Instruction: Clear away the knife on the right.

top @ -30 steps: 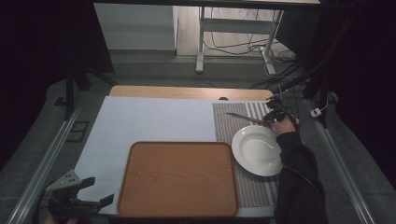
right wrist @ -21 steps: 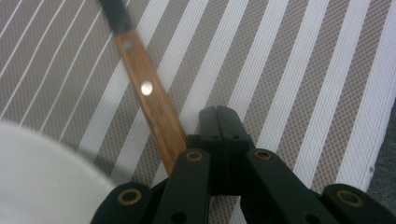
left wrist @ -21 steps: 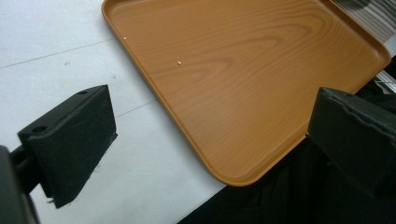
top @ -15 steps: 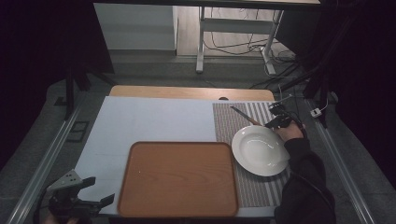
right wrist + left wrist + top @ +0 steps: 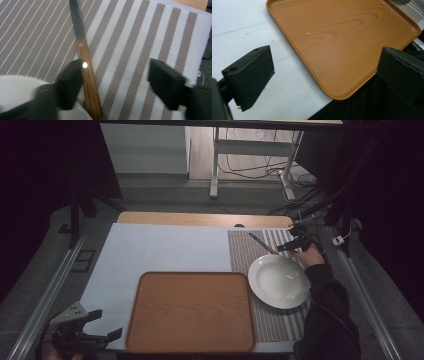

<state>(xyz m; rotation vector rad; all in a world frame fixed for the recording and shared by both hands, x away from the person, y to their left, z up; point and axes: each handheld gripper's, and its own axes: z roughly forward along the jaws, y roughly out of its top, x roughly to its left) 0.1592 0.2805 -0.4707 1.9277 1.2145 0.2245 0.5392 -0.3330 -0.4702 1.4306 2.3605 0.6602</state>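
Observation:
A knife [image 5: 85, 65] with a wooden handle and dark blade lies on the striped placemat [image 5: 140, 40], its handle end by the rim of a white plate [image 5: 15, 87]. In the high view the knife [image 5: 261, 243] lies just beyond the plate [image 5: 279, 281]. My right gripper [image 5: 115, 85] hovers open above the handle, which runs along its left jaw. In the high view that gripper [image 5: 289, 247] sits at the plate's far right edge. My left gripper [image 5: 322, 72] is open over the near left corner of the wooden tray [image 5: 342, 37], holding nothing; the high view shows it [image 5: 105, 325] at the table's front left.
The wooden tray [image 5: 192, 310] lies at the front middle on a white table cover [image 5: 160, 250]. The placemat [image 5: 250, 260] covers the right side. A bare wooden strip [image 5: 200, 219] runs along the far edge. Metal rails flank the table; cables and desk legs lie beyond.
My right gripper has drawn back to the right, away from the knife's blade toward the handle end. The knife, plate and left gripper stay where they were.

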